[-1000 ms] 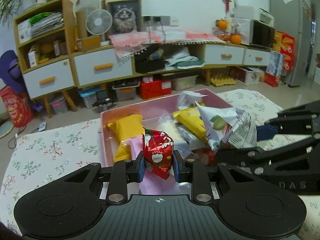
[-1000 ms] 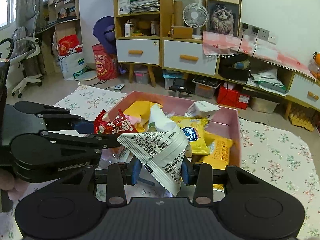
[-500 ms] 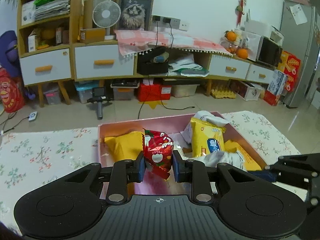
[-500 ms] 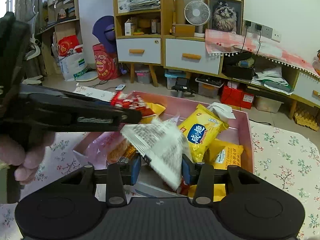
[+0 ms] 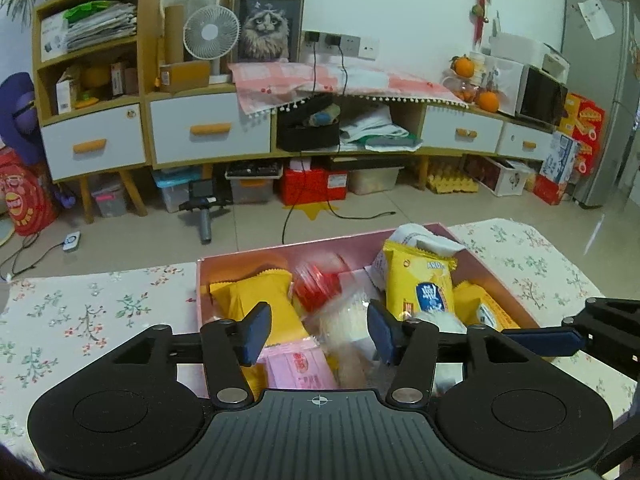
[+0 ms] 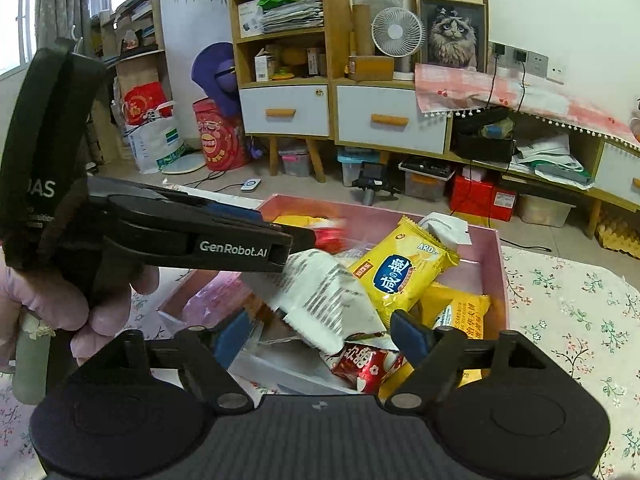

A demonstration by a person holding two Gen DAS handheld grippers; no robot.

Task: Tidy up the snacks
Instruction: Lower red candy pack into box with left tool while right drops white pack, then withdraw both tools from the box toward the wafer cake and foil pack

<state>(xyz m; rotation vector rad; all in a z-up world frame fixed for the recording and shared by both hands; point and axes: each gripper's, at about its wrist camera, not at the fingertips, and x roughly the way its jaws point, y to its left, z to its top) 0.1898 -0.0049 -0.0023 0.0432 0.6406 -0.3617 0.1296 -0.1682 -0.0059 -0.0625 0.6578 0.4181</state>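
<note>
A pink box (image 5: pixel 352 242) on the flowered tablecloth holds several snack packets. My left gripper (image 5: pixel 316 334) is open above its near side. A red packet (image 5: pixel 320 284), blurred, lies or falls in the box beyond the fingers, beside an orange packet (image 5: pixel 256 300). My right gripper (image 6: pixel 320 336) is open over the box (image 6: pixel 486 252). A white printed packet (image 6: pixel 324 300), blurred, sits between and beyond its fingers, loose. A yellow packet (image 6: pixel 400 272) with a blue label lies behind it. The left gripper (image 6: pixel 280 246) shows side-on in the right wrist view.
Flowered tablecloth (image 5: pixel 88 316) spreads to both sides of the box. A small red packet (image 6: pixel 368 364) lies at the near edge in the right wrist view. A low cabinet with drawers (image 5: pixel 208 136) and floor clutter stand behind the table.
Both grippers have opened. The red packet has dropped from the left gripper into the box and the white packet has left the right gripper's hold.
</note>
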